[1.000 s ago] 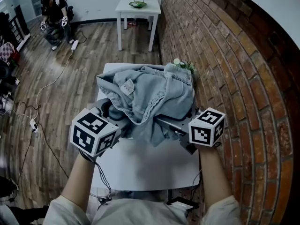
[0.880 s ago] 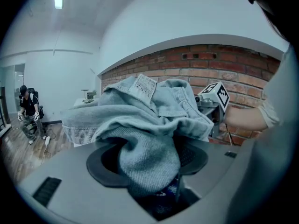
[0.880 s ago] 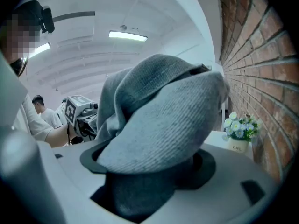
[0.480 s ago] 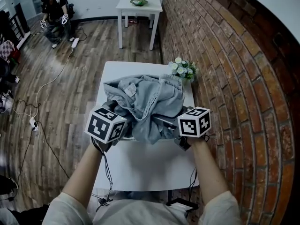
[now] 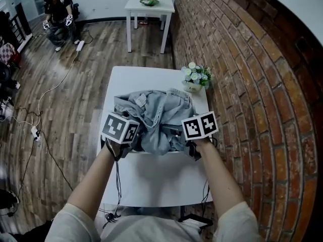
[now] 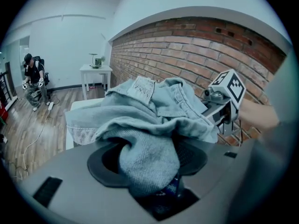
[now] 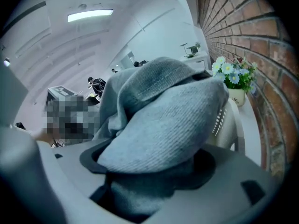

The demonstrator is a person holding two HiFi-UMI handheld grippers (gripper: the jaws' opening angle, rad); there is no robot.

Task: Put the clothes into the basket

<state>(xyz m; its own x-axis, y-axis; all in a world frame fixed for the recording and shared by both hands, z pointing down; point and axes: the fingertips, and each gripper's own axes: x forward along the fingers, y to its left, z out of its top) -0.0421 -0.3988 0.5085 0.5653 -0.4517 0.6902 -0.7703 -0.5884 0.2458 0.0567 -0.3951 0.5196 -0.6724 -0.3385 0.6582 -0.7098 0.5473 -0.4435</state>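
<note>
A pair of light blue jeans [image 5: 154,116] hangs bunched between both grippers over the middle of the white table [image 5: 151,178]. My left gripper [image 5: 137,133] is shut on the cloth at the bundle's left side, and in the left gripper view denim fills its jaws [image 6: 149,160]. My right gripper [image 5: 177,133] is shut on the right side, its jaws [image 7: 154,171] stuffed with a thick fold. The white perforated basket [image 7: 230,120] shows just behind the jeans in the right gripper view. The bundle hides it in the head view.
A small pot of flowers [image 5: 196,77] stands at the table's far right, close to the brick wall [image 5: 252,95]. Beyond the table stands a small white side table [image 5: 149,6]. A person [image 5: 58,14] sits at the far left, with cables across the wooden floor [image 5: 55,89].
Both grippers have come down toward the table with the jeans. The bundle sits lower and more compact, and the flower pot behind it has come into view.
</note>
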